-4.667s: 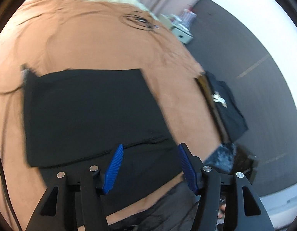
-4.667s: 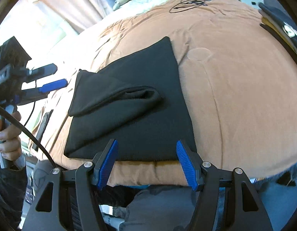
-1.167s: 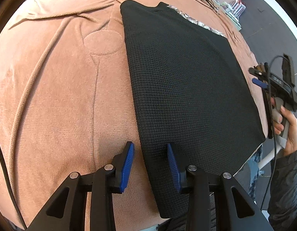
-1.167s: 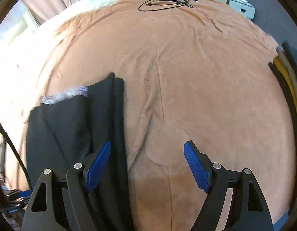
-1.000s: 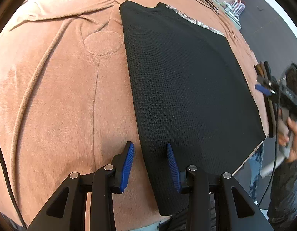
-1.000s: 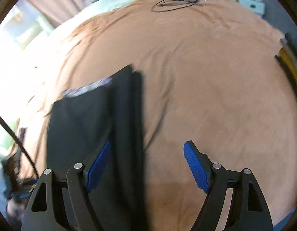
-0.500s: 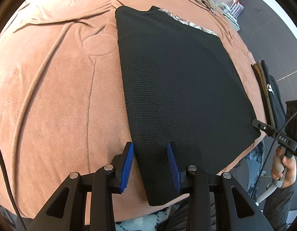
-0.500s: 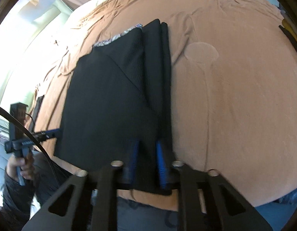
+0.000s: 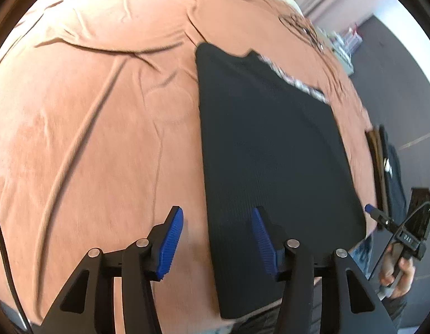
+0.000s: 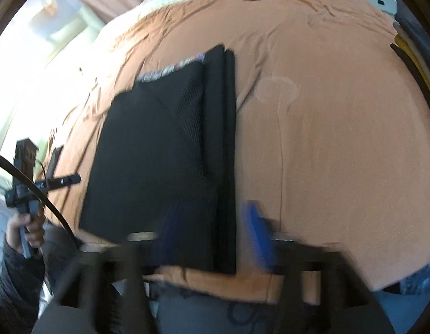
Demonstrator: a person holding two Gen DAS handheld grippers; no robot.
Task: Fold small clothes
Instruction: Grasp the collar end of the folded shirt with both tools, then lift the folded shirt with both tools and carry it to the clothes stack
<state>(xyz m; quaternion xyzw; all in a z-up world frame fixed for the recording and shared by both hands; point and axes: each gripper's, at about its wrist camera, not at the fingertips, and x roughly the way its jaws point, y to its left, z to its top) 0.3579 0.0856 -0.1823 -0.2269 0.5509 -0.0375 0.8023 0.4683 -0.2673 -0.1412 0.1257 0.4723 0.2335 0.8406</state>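
Left wrist view: The left gripper [image 9: 217, 236] pointed steeply down over the bed. Its jaws had just been opening and stood spread, straddling the near left edge of the black garment [image 9: 273, 150]; neither blue pad pressed on the cloth. The garment lay flat on the orange-brown bedspread [image 9: 103, 128] as 1 long folded panel, running from the near edge of the bed toward the far side, with a patterned strip showing at its far end. A coiled black cable [image 9: 301, 27] lay on the bedspread far beyond it. At the right edge of the view, the person's right hand [image 9: 396, 275] held the right gripper [image 9: 371, 211] just beside the garment's near right corner. A stack of dark folded clothes [image 9: 390, 167] lay farther right, at the bed's edge.

Right wrist view: The right gripper [image 10: 212, 233] was blurred. Its jaws had just been opening and stood spread, straddling the garment's [image 10: 159, 153] layered right edge without pinching it. The 2 folded layers showed as parallel dark bands along that edge. At the left, the person's left hand [image 10: 25, 233] held the left gripper [image 10: 73, 179] near the garment's left side.
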